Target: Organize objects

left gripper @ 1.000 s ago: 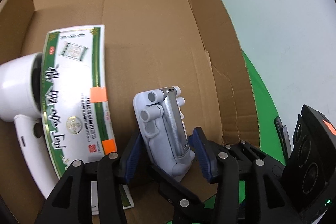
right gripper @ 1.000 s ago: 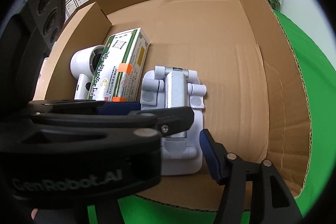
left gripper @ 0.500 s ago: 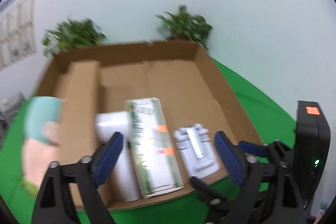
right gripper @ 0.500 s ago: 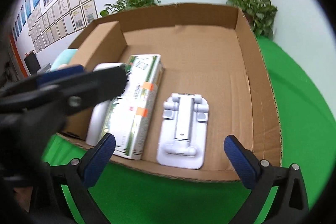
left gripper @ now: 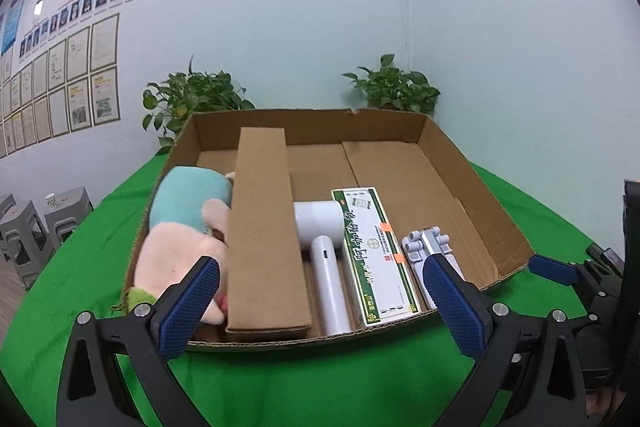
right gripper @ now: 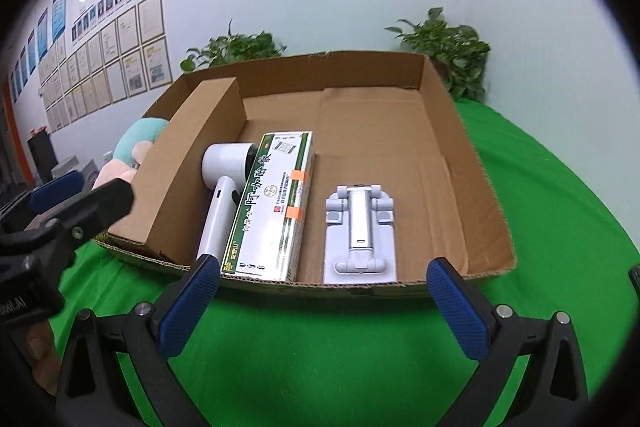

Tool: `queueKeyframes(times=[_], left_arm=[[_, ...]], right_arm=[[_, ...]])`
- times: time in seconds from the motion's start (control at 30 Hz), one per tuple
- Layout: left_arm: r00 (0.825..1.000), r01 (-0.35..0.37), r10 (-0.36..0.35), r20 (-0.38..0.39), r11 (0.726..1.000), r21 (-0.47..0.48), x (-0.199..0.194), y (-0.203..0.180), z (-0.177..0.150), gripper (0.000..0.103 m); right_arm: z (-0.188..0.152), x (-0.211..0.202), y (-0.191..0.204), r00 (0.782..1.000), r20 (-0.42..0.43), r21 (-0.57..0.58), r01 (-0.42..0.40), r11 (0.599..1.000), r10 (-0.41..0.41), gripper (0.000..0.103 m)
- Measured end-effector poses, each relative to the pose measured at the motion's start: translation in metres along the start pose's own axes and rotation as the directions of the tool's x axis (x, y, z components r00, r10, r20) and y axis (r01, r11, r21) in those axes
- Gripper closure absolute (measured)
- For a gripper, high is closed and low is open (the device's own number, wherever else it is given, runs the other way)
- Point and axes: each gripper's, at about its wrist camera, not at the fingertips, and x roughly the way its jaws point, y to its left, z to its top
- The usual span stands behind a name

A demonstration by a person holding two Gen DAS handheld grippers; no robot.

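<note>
Both claws, left (left gripper: 320,301) and right (right gripper: 322,303), are spread and empty at lower frame, over the green bench (right gripper: 320,355). Beyond, the cardboard box (right gripper: 486,187) holds phone stand (right gripper: 360,233), green carton (right gripper: 274,205), hair dryer (right gripper: 222,187); plush toy (left gripper: 180,231) sits left. Risk: a low re-entry could snag the box's near rim and shift the row.

The shallow brown corrugated cardboard tray (right gripper: 472,163) looks matt, with rough fluted edges. In the lower middle, a white hair dryer (right gripper: 224,195) of smooth glossy plastic lies beside a glossy green-and-white printed carton (right gripper: 272,203). The grey plastic folding stand (right gripper: 360,227) has a brushed metal strip. At left, the pink-and-teal plush toy (left gripper: 180,227) is fuzzy cloth. Green felt-like cloth covers the counter (right gripper: 560,187).
</note>
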Motion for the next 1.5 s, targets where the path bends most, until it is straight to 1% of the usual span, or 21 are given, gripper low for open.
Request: queueKeyframes(times=[0.1,0.17,0.23,0.4,0.57,0.67,0.73,0.8,0.83,0.87,0.9,1.0,1.13,1.23,1.5], left_arm=[[0.999,-0.016,0.016,0.036,1.000,0.007,-0.006,-0.001,-0.001,0.000],[0.999,-0.034,0.033,0.043,0.999,0.027,-0.010,-0.002,-0.004,0.000],[0.998,-0.051,0.050,0.045,0.998,0.021,-0.010,0.000,-0.008,0.000],[0.998,-0.068,0.068,0.018,0.998,-0.009,0.004,0.006,-0.021,0.000],[0.995,-0.103,0.103,-0.002,0.994,-0.033,0.023,0.013,-0.028,0.000],[0.992,-0.123,0.123,-0.010,0.992,-0.024,0.036,0.013,-0.032,0.000],[0.989,-0.144,0.144,-0.023,0.989,-0.007,0.046,0.013,-0.037,0.000],[0.987,-0.157,0.156,-0.046,0.988,-0.007,0.056,0.015,-0.041,0.000],[0.984,-0.163,0.162,-0.074,0.986,-0.012,0.063,0.017,-0.041,0.000],[0.984,-0.161,0.159,-0.083,0.987,-0.018,0.065,0.019,-0.041,0.000],[0.984,-0.157,0.153,-0.094,0.987,-0.037,0.070,0.023,-0.041,0.000],[0.980,-0.162,0.155,-0.121,0.986,-0.048,0.079,0.028,-0.040,0.000],[0.967,-0.207,0.205,-0.148,0.978,-0.002,0.094,0.021,-0.040,0.000],[0.958,-0.229,0.229,-0.172,0.973,0.021,0.106,0.019,-0.039,0.000],[0.949,-0.248,0.252,-0.189,0.968,0.045,0.129,0.017,-0.039,0.000]], right_arm=[[-0.001,-0.010,-0.001,0.999,0.047,0.026,-0.009,1.000,0.008,0.000],[-0.002,-0.016,0.002,0.997,0.077,0.012,0.008,1.000,-0.009,0.000],[-0.004,-0.017,0.005,0.996,0.090,-0.006,0.028,1.000,-0.027,0.000],[-0.006,-0.010,0.007,0.996,0.080,-0.015,0.053,0.999,-0.051,0.000],[-0.005,0.006,0.003,0.996,0.068,-0.025,0.059,0.998,-0.057,0.000],[-0.005,0.017,-0.002,0.996,0.059,-0.024,0.065,0.998,-0.064,0.000],[-0.007,0.027,-0.003,0.997,0.038,-0.033,0.066,0.997,-0.064,0.000],[-0.010,0.035,-0.004,0.997,0.018,-0.043,0.076,0.996,-0.075,0.000],[-0.012,0.037,-0.004,0.997,0.011,-0.044,0.079,0.996,-0.079,0.000],[-0.013,0.038,-0.005,0.997,0.008,-0.042,0.081,0.996,-0.081,0.000],[-0.014,0.038,-0.006,0.997,0.011,-0.038,0.083,0.996,-0.083,0.000],[-0.014,0.038,-0.005,0.996,0.016,-0.041,0.088,0.995,-0.087,0.000],[-0.013,0.043,-0.002,0.994,-0.002,-0.061,0.107,0.992,-0.107,0.000],[-0.014,0.042,-0.002,0.994,-0.003,-0.061,0.104,0.993,-0.105,0.000],[-0.015,0.042,0.000,0.994,-0.011,-0.064,0.106,0.992,-0.107,0.000]])
